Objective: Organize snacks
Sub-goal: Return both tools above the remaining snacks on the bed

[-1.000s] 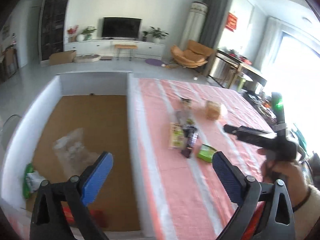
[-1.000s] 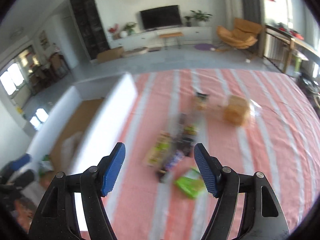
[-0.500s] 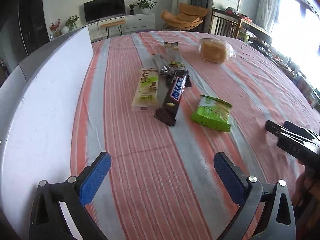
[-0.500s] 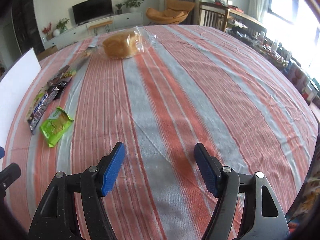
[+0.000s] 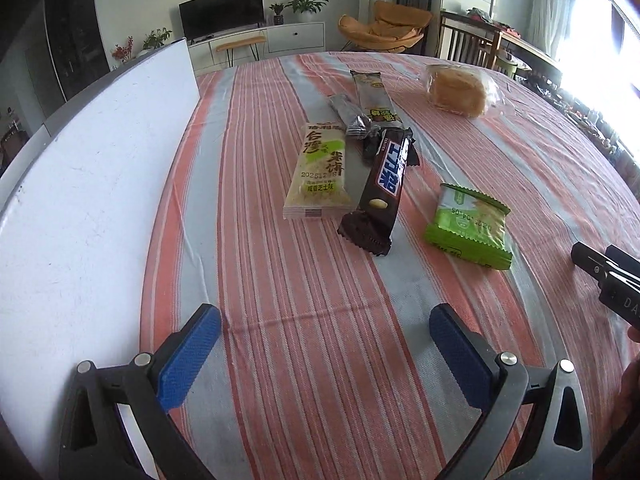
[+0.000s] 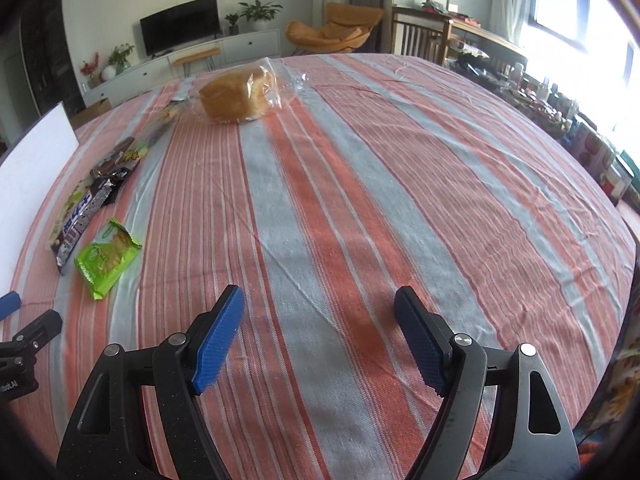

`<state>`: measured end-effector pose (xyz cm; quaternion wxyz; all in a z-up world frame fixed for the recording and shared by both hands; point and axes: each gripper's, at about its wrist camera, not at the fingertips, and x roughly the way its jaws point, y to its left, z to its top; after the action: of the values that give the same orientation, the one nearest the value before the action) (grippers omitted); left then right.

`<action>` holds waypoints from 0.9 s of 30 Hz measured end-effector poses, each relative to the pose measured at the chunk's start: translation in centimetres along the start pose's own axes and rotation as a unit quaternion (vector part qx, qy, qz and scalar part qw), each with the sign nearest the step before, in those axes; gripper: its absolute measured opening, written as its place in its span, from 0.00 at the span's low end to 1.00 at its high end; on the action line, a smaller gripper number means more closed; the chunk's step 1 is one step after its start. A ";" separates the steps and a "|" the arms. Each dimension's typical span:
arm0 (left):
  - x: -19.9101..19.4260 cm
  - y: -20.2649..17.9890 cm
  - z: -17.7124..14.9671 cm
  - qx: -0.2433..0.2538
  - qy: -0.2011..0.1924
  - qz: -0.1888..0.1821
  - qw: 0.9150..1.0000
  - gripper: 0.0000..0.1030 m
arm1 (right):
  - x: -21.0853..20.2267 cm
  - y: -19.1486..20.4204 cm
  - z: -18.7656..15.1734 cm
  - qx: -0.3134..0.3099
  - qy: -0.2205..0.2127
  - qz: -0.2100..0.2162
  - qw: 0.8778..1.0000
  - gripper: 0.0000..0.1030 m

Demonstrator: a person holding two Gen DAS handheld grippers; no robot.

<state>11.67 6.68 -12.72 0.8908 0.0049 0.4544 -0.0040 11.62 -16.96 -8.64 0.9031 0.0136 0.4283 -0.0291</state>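
Several snacks lie on the striped tablecloth point(image 5: 312, 320): a pale green rice-cracker pack point(image 5: 320, 170), a dark chocolate bar point(image 5: 384, 188), a bright green pack point(image 5: 470, 226), two long wrappers behind them point(image 5: 374, 96), and a bagged bread loaf point(image 5: 458, 90). My left gripper point(image 5: 324, 344) is open and empty, low over the cloth in front of the snacks. My right gripper point(image 6: 320, 336) is open and empty over bare cloth; the green pack point(image 6: 106, 260), chocolate bar point(image 6: 82, 216) and loaf point(image 6: 236, 96) lie to its left and ahead.
A white box wall point(image 5: 80, 184) stands along the table's left side. The right gripper's body point(image 5: 608, 284) shows at the right edge of the left wrist view. Chairs and a cluttered sideboard point(image 6: 560, 108) stand beyond the table's right edge.
Both grippers dropped from above the box and table down close to the cloth. The left one now faces the snacks; the right one has swung right over bare cloth. Both stayed open.
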 end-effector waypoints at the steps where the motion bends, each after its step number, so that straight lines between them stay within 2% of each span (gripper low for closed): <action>1: 0.1 0.0 0.1 -0.001 0.000 -0.001 1.000 1.00 | 0.0 0.0 0.0 0.000 0.000 0.000 1.000 0.78; 27: -0.1 0.1 0.1 -0.001 0.000 -0.001 1.000 1.00 | 0.0 0.0 0.0 0.000 0.000 0.000 1.000 0.79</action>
<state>11.70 6.74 -12.63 0.8907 0.0034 0.4545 -0.0045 11.60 -16.94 -8.62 0.9031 0.0134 0.4282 -0.0295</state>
